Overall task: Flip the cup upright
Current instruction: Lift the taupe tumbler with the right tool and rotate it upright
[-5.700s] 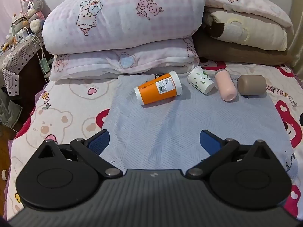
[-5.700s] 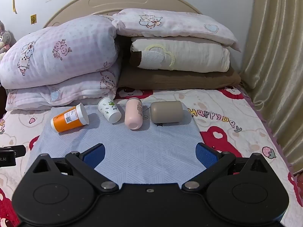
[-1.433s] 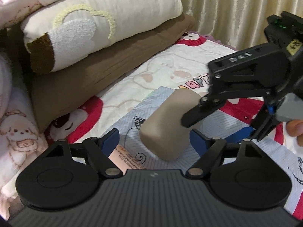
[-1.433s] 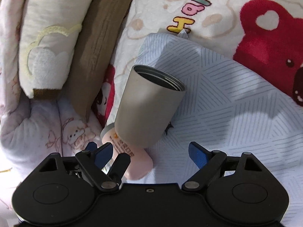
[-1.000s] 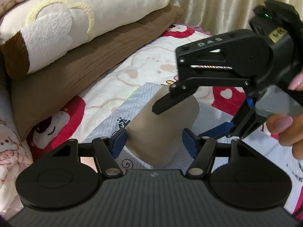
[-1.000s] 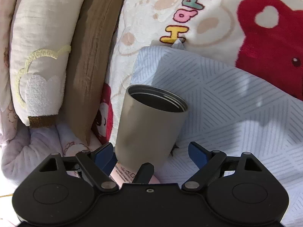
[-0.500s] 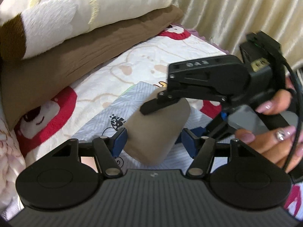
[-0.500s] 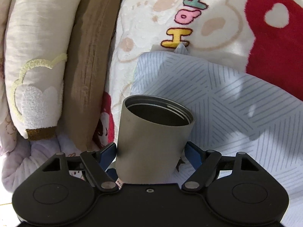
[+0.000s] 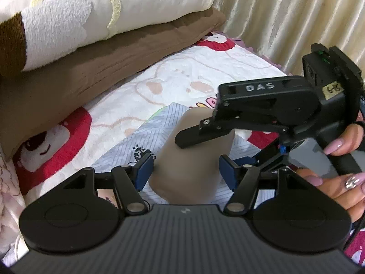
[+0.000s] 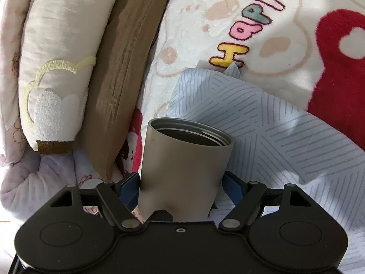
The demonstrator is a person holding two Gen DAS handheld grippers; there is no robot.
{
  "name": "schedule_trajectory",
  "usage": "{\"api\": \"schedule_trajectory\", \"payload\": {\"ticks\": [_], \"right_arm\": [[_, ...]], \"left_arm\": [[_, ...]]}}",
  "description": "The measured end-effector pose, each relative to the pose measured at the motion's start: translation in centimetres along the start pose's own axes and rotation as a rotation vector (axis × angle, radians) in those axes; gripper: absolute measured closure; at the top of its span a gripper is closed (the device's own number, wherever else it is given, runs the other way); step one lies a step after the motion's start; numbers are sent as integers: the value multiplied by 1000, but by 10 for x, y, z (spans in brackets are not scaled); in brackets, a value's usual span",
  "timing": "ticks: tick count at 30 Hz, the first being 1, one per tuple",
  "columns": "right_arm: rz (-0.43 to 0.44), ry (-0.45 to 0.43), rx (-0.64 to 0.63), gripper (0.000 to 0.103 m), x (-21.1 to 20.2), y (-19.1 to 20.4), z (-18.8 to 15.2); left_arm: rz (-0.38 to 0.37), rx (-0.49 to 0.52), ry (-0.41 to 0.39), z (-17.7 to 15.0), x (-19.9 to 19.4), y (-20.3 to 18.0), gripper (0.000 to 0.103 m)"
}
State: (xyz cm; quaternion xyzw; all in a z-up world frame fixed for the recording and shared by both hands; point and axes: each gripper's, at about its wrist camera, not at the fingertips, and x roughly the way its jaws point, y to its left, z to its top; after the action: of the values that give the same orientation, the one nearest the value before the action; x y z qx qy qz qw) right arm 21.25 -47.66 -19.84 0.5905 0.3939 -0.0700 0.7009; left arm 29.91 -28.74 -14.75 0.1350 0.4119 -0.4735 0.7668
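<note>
A: Start at the tools. What is each one doing?

B: In the right wrist view, the right gripper [image 10: 181, 188] is pinching the taupe cup [image 10: 184, 169] low on its body, blue pads against both sides, at lower centre of the frame. The cup's open mouth points up and away from the camera. In the left wrist view, the left gripper [image 9: 186, 170] brackets the same cup [image 9: 194, 159]: one pad looks to be touching, the other seems to stand just off the wall, so I would call it spread around the cup, not clamped.

A: And where does the cup sit?

B: At centre of both frames, over the grey-blue striped cloth [image 10: 285, 137], near its upper corner. I cannot tell whether its base rests on the cloth or hangs just above it. The brown pillow [image 9: 91, 68] and the cream pillow [image 9: 102, 11] fill the upper left.

A: What could go wrong?

B: The cloth lies on a soft bedspread [image 10: 205, 34], so I judge the footing poor: released with any tilt, the cup could topple. The hold is low while the body stands tall above it, so a fast turn might let it pivot between the pads. The two tools also crowd each other; a bump from the left one could knock it.
</note>
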Motion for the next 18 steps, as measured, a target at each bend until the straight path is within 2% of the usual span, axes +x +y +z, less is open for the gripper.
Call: {"api": "schedule_trajectory", "payload": {"ticks": [3, 5, 8, 10, 13, 18], "right_arm": [[10, 13, -12, 20, 1, -1, 2], [19, 19, -12, 20, 1, -3, 3], [24, 20, -11, 20, 0, -4, 2], [17, 20, -10, 20, 0, -2, 3], [-20, 10, -43, 19, 3, 2, 6], [-47, 18, -94, 21, 3, 6, 8]], "left_arm": [[-11, 19, 17, 0, 5, 0, 36], [-2, 63, 39, 1, 10, -3, 31], [23, 87, 59, 2, 13, -9, 30], [22, 53, 71, 4, 12, -10, 33], [-24, -21, 94, 5, 7, -6, 38], [10, -74, 129, 4, 5, -17, 39]]}}
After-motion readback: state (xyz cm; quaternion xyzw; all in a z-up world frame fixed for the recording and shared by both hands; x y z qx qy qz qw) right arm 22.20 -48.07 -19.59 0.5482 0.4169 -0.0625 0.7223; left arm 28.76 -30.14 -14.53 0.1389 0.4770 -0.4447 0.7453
